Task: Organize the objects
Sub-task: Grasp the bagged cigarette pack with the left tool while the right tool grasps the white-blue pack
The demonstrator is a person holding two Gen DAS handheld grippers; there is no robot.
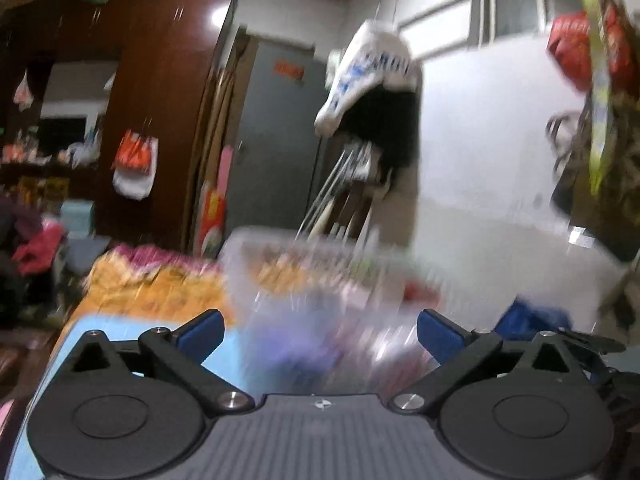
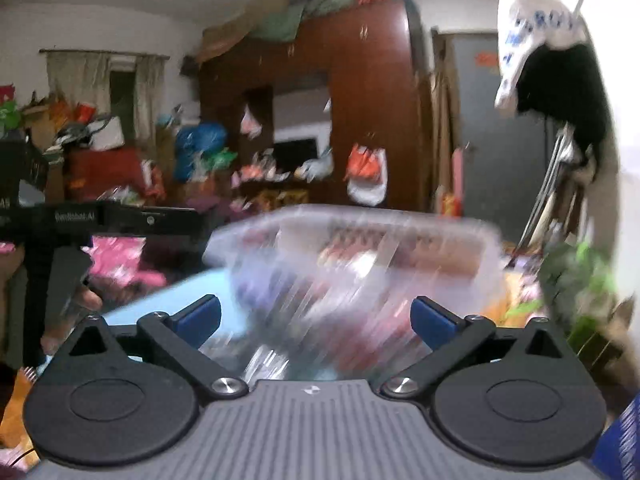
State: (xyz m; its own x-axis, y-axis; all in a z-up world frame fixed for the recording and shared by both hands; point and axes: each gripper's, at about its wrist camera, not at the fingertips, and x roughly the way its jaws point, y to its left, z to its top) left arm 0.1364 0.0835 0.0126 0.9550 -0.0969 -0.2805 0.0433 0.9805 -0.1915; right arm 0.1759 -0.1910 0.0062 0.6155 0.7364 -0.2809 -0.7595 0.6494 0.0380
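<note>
A clear plastic storage box [image 1: 316,276] stands right in front of my left gripper [image 1: 318,334], heavily blurred, with colourful items inside that I cannot make out. My left gripper is open and empty, its blue pads [image 1: 202,334] wide apart. The same box [image 2: 360,264] fills the middle of the right wrist view. My right gripper [image 2: 316,320] is open and empty just before it. The box rests on a light blue surface [image 2: 160,300]. The left gripper's black body [image 2: 100,220] shows at the left of the right wrist view.
An orange patterned cloth [image 1: 160,284] lies left of the box. A brown wardrobe [image 2: 372,100] and a grey door [image 1: 276,140] stand behind. A white bag over dark clothing [image 1: 372,76] hangs on the right. Green leaves [image 2: 576,276] are at right. Cluttered piles [image 2: 120,168] fill the left.
</note>
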